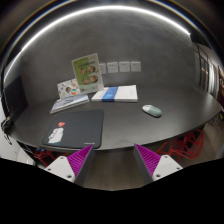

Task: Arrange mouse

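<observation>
The gripper (110, 160) is held above the near edge of a dark grey tabletop (125, 125), its two fingers spread wide with nothing between them. The magenta pads (78, 160) face each other across bare table surface.

The mouse (151, 110), pale and light-coloured, lies on the right part of the tabletop, well ahead of the right finger and apart from everything else. It rests flat on the surface, untouched.

Just beyond the left finger, near the front-left part of the tabletop, lies a dark mat (72, 128), roughly rectangular. A small white object with a red mark (58, 132) sits on its left portion; what it is cannot be made out.

Toward the far edge of the tabletop, near the middle, lies a flat white book or box with a blue band (116, 94) along its near side. To its left a booklet (68, 102) with a light cover lies flat, and behind that stands an upright printed card (87, 72) with green and pink illustrations, tilted back slightly. A smaller leaflet (69, 87) leans beside it. The print on all of these is too small to read.

On the wall behind the table a row of white wall plates (118, 67) is mounted. Red cables (178, 152) trail near the right finger, below the table's near edge.
</observation>
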### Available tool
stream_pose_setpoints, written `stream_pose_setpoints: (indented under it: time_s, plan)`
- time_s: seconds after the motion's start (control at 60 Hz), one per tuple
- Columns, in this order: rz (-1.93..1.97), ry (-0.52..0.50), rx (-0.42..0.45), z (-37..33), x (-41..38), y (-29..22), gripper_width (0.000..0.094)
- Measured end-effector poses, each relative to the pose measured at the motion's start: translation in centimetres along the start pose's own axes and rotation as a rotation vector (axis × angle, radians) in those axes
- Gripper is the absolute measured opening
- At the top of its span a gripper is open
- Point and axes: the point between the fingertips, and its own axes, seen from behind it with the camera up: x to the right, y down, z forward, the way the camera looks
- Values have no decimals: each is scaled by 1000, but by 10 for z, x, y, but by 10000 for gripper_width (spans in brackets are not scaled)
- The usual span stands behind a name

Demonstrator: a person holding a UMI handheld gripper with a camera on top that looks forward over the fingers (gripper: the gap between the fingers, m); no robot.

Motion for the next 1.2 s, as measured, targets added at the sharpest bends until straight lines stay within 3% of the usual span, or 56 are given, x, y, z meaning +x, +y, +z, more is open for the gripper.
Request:
stream_pose_setpoints:
  time_s: [0.3, 0.533, 0.983, 1.2]
  plan:
    - [-50, 58, -35, 17, 53, 3, 831]
    - [-16, 122, -82, 74, 127, -4, 824]
    - [15, 164, -116, 224, 232, -86, 838]
    - [64, 203, -90, 265, 265, -119, 817]
